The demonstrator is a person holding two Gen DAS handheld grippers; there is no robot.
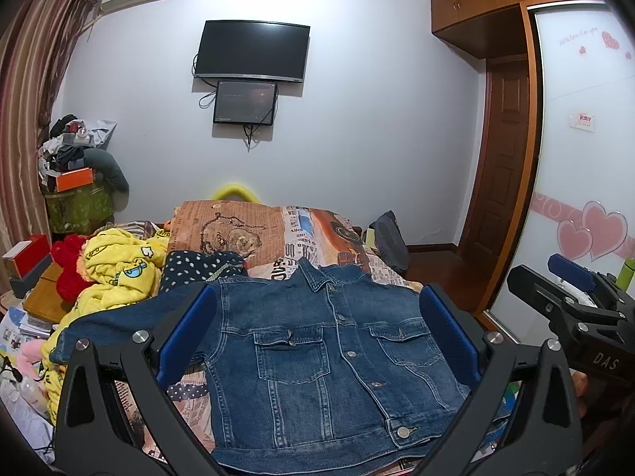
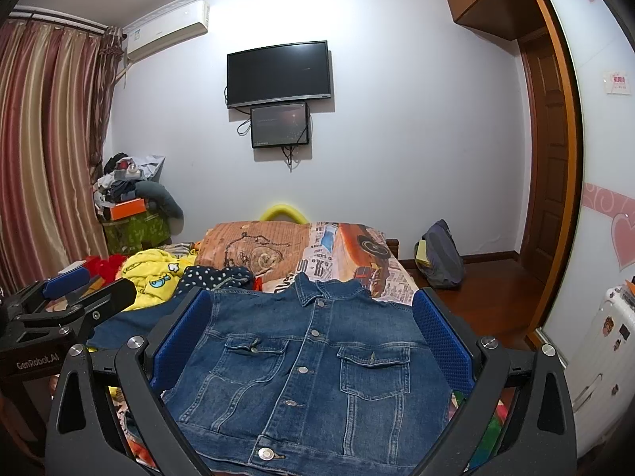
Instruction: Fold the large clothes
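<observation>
Left wrist view: denim jacket [image 1: 325, 361] flat, front up, seemingly buttoned, between both spread, empty grippers [image 1: 317, 333] [image 2: 313, 337].

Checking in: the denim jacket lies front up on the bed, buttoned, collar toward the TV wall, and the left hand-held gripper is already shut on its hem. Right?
Not quite. The left hand-held gripper is open, its jaws spread wide and gripping nothing, as the left wrist view shows. The rest holds: the denim jacket lies front up on the bed, buttoned, collar toward the TV wall.

Pale lilac wall [image 2: 397, 119] with black wall-mounted TV [image 2: 278, 73], white air conditioner [image 2: 168, 31], striped maroon curtains [image 2: 47, 139], brown wooden wardrobe [image 1: 476, 4], wood floor [image 2: 496, 289].
</observation>
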